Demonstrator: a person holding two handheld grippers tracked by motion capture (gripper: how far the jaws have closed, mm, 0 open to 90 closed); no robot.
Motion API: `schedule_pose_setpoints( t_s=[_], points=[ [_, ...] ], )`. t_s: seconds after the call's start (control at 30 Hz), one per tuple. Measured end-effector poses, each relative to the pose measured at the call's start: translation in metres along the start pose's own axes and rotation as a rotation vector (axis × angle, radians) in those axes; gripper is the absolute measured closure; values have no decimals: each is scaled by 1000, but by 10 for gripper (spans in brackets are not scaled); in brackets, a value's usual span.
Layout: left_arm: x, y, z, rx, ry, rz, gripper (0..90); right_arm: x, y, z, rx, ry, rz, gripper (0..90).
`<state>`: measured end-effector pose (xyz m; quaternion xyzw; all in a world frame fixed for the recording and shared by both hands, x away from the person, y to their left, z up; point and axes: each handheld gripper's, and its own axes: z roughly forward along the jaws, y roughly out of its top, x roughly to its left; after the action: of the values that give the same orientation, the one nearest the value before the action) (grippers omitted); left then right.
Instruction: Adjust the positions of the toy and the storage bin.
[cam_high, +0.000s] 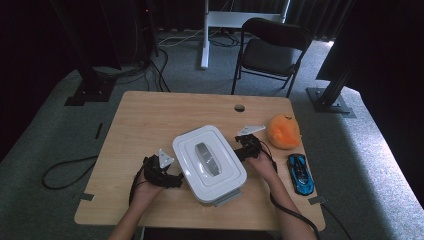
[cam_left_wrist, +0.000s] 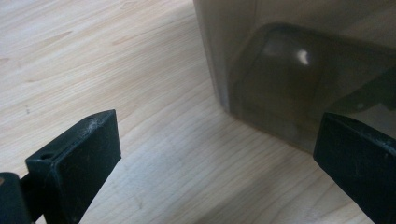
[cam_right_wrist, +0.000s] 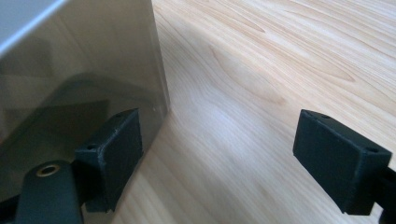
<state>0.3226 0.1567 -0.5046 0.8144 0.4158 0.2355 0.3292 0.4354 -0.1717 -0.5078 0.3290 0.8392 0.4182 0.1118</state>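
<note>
A clear plastic box with a white lid (cam_high: 209, 162) and a grey handle stands in the middle of the wooden table (cam_high: 145, 120). My left gripper (cam_high: 171, 178) lies at the box's left side. Its jaws are open (cam_left_wrist: 217, 140) with bare wood between them, and the box's smoky wall (cam_left_wrist: 280, 79) stands just ahead of the right jaw. My right gripper (cam_high: 243, 150) sits at the box's right side, also open (cam_right_wrist: 219, 140). Its left jaw is close against the box wall (cam_right_wrist: 79, 79); I cannot tell if it touches.
An orange plush toy (cam_high: 283, 131) lies to the right of the box, and a blue toy car (cam_high: 301, 173) is near the table's right front edge. A cable hole (cam_high: 239, 107) is at the table's back. A black chair (cam_high: 272, 47) stands behind the table.
</note>
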Motion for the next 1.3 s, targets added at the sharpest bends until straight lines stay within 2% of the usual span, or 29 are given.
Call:
schedule_pose_setpoints(
  t_s=[0.2,0.3,0.47,0.73,0.9,1.2,1.3],
  points=[
    [-4,-4,4,21,-4,15,11,5,-17,-11,25,-63,-9,151],
    [-5,-3,4,23,4,17,11,4,-26,-11,46,-39,11,151],
    [-10,1,4,12,3,21,11,6,-33,-10,64,-40,14,151],
    [-21,6,9,9,-24,40,11,2,-33,-17,43,-15,22,158],
    [-26,9,10,5,-28,49,11,-3,-31,-19,53,-20,22,160],
    [-28,9,7,13,-25,60,11,-11,-17,-6,20,-14,38,182],
    [-27,7,6,11,-22,56,11,-13,-12,-1,29,3,46,184]
  ],
)
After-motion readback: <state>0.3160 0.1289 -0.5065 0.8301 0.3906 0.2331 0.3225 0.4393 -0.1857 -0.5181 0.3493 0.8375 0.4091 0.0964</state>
